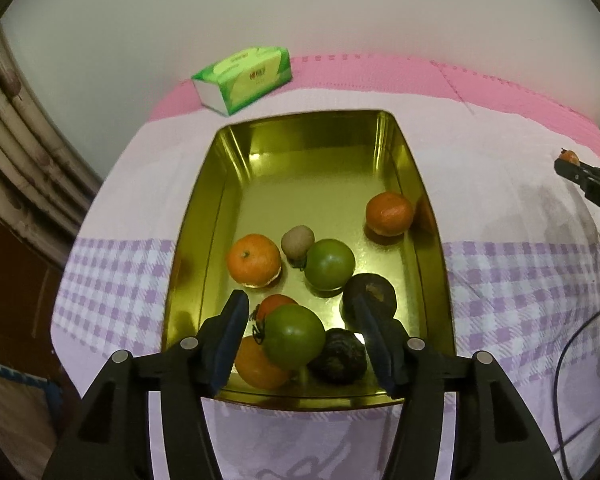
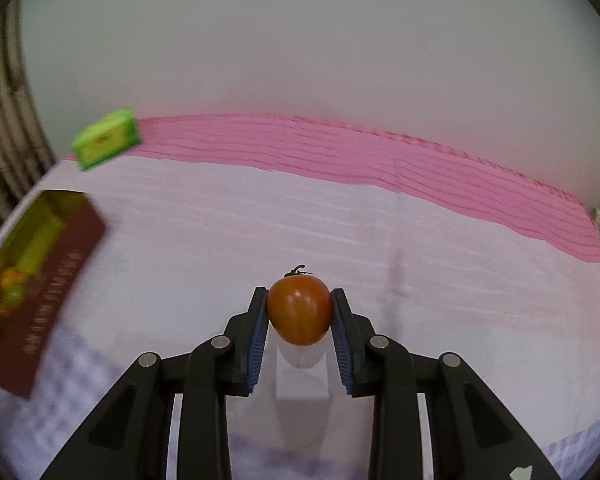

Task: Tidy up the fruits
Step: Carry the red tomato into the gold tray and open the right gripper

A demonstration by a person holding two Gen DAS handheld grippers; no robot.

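**Shiny tin, soft cloth, glossy fruit**

The gold tin tray [image 1: 388, 136] is polished metal, mirror-bright inside. Under it lies a matt woven tablecloth [image 1: 112, 280] over a pink foam mat [image 1: 380, 72]. The green tomatoes [image 1: 329, 265] look smooth and glossy, the tangerines [image 1: 253, 260] dimpled. The red tomato [image 2: 299, 309] shines between ribbed blue rubber pads [image 2: 257, 340] on matt black plastic. The tissue pack [image 1: 244, 80] is glossy film.

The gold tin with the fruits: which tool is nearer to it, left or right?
Left. The left tool is open right above the near end of the gold tin, over the fruits. The right tool grips a red tomato off to the tin's right side.
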